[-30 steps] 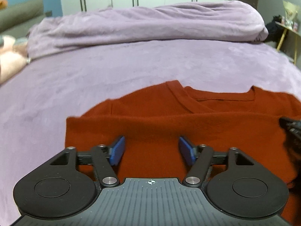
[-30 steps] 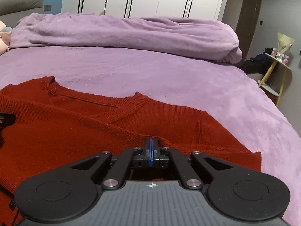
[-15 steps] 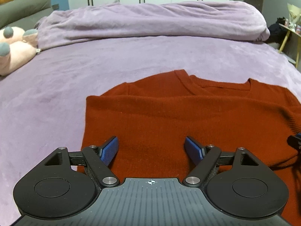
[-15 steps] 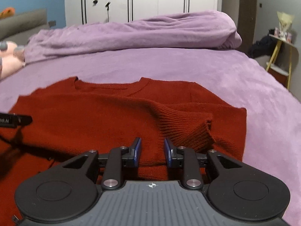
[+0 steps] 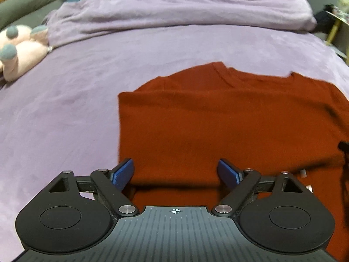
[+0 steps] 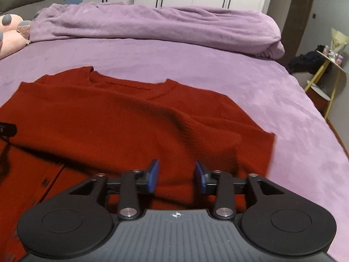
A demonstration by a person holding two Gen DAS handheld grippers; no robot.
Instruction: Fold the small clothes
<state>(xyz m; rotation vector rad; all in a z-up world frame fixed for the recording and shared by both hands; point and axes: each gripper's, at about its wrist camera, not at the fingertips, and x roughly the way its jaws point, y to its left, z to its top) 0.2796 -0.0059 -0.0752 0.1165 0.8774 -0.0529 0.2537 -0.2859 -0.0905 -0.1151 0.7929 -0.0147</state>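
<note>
A rust-red knit sweater (image 5: 218, 120) lies flat on the purple bed, neckline away from me, both sleeves folded in over the body. It also shows in the right wrist view (image 6: 122, 118). My left gripper (image 5: 175, 171) is open and empty, hovering above the sweater's left part near its folded left edge. My right gripper (image 6: 176, 174) is open and empty above the sweater's right part, near the folded right sleeve (image 6: 229, 135). The tip of the other gripper shows at the left edge of the right wrist view (image 6: 7, 128).
The purple bedspread (image 5: 65, 109) surrounds the sweater. A rolled purple duvet (image 6: 152, 26) lies across the far side. A pink plush toy (image 5: 19, 50) sits at the far left. A yellow side table (image 6: 327, 69) stands beyond the bed's right edge.
My right gripper has opened and let go of the right sleeve, which now lies folded on the sweater. Both grippers have pulled back and risen; the left stayed open.
</note>
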